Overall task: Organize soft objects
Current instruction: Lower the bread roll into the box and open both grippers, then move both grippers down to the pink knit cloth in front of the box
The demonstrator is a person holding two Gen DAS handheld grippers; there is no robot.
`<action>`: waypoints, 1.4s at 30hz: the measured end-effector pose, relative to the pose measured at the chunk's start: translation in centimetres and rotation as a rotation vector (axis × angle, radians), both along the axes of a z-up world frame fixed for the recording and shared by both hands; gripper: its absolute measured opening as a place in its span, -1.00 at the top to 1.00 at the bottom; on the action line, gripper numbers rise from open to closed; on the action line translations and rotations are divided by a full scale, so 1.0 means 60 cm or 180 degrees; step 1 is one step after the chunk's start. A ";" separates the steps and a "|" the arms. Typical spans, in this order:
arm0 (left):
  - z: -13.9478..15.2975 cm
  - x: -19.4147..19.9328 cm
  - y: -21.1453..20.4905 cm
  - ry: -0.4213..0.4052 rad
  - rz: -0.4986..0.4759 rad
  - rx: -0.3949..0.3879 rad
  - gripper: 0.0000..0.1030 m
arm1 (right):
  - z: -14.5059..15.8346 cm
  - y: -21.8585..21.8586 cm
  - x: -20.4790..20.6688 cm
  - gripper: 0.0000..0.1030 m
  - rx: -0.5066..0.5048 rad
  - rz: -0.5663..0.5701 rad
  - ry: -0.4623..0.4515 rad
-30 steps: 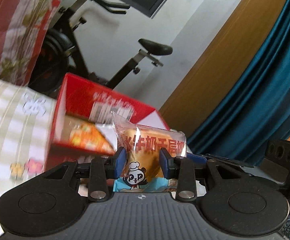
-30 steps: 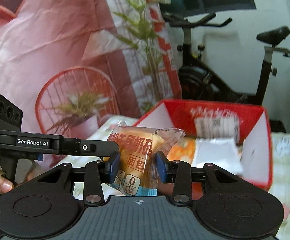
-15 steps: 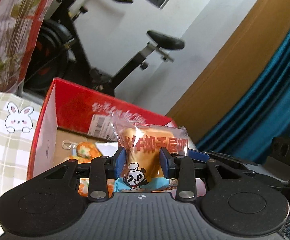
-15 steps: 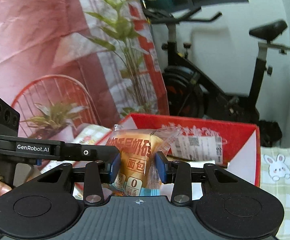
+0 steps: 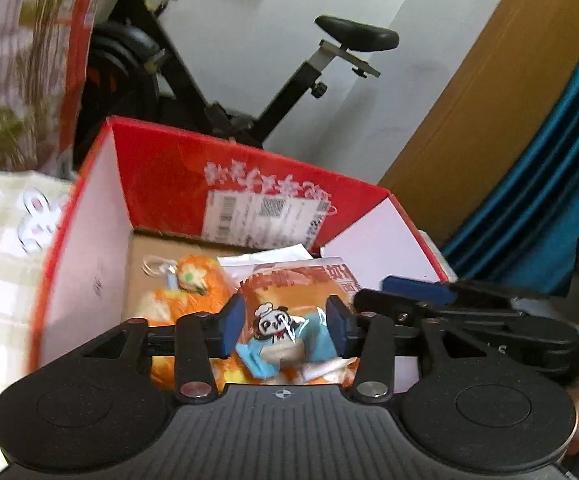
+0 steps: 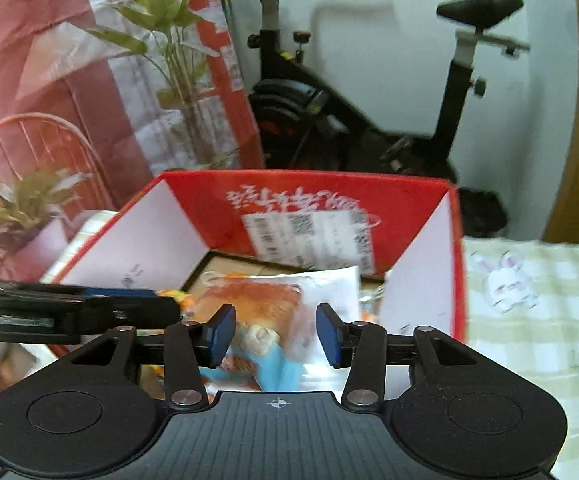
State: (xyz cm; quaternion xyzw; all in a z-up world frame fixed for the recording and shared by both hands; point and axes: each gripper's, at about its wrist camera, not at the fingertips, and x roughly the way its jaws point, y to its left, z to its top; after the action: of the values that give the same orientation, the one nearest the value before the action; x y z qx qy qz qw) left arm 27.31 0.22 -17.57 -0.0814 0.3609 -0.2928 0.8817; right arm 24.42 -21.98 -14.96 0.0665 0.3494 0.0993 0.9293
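— Red cardboard box with white inner side walls is where the step is being played out: two clear-wrapped bread packets are being let go into it. What is seen at the left gripper?

— Its blue pads are being drawn apart. The bread packet with the panda print is framed between them, with a gap visible on each side, so it is no longer pinched. It is seen low inside the box, beside an orange plush toy and over a white paper sheet.

— And the right gripper?

— Its jaws are likewise being opened, and the second, blurred bread packet is seen between them, clear of both pads, over the box floor.

— How is the release best done?

— The jaws should be spread fully before either tool is withdrawn, so that the crinkly film is not caught on a pad and dragged back out. Each tool is best lifted straight back along its own line. Care is needed because the left tool's finger is seen just beside the right gripper's view; a sideways exit risks a knock. The box walls should not be nudged across the checked cloth.
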 end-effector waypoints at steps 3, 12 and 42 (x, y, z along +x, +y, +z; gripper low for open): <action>0.021 -0.017 0.009 -0.0177 0.0034 0.0149 0.00 | 0.011 0.002 -0.014 0.15 -0.0102 -0.0018 -0.0094; 0.063 -0.074 0.032 -0.0521 0.0178 0.0513 -0.30 | 0.049 0.028 -0.069 0.08 -0.0222 0.0053 -0.0257; 0.024 -0.186 0.089 -0.0443 0.0292 0.0641 -0.37 | 0.018 0.051 -0.239 0.05 -0.0233 0.0210 -0.0202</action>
State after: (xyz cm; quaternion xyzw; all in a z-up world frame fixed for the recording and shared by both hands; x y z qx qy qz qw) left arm 16.14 5.53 -16.11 0.0116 0.3223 -0.2193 0.9208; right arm 10.10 -18.94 -13.90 0.0177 0.3252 0.1192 0.9379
